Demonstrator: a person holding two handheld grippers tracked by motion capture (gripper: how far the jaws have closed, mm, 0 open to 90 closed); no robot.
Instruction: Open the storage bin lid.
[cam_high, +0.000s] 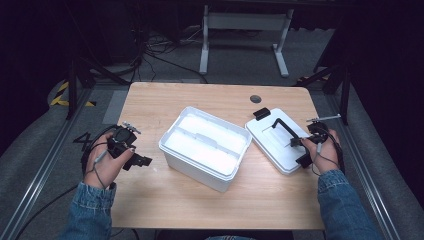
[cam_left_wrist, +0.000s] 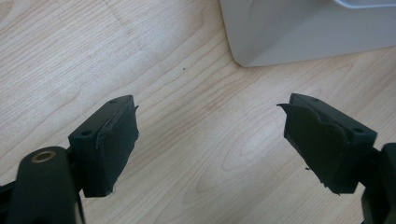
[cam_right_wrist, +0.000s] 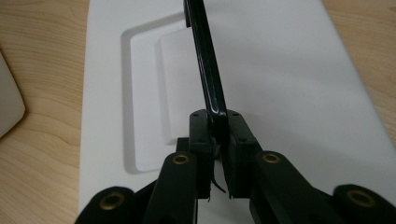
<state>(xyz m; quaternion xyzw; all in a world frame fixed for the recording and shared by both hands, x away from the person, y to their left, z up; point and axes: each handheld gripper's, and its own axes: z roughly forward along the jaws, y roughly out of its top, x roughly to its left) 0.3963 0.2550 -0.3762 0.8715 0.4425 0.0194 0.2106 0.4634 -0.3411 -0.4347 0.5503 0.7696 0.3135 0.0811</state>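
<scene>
Your right gripper clamps the black handle of the white lid, right of the open storage box, while your left gripper gapes empty, likely before relidding.

An open white rectangular plastic storage box sits at the middle of the light wooden surface, turned at an angle, a white divided tray inside it. Just beside it to the right lies its flat white plastic lid, top up, with a black latch at each end. The lid's black carry handle stands raised, clamped between the jaws of the right hand-held gripper.
</scene>
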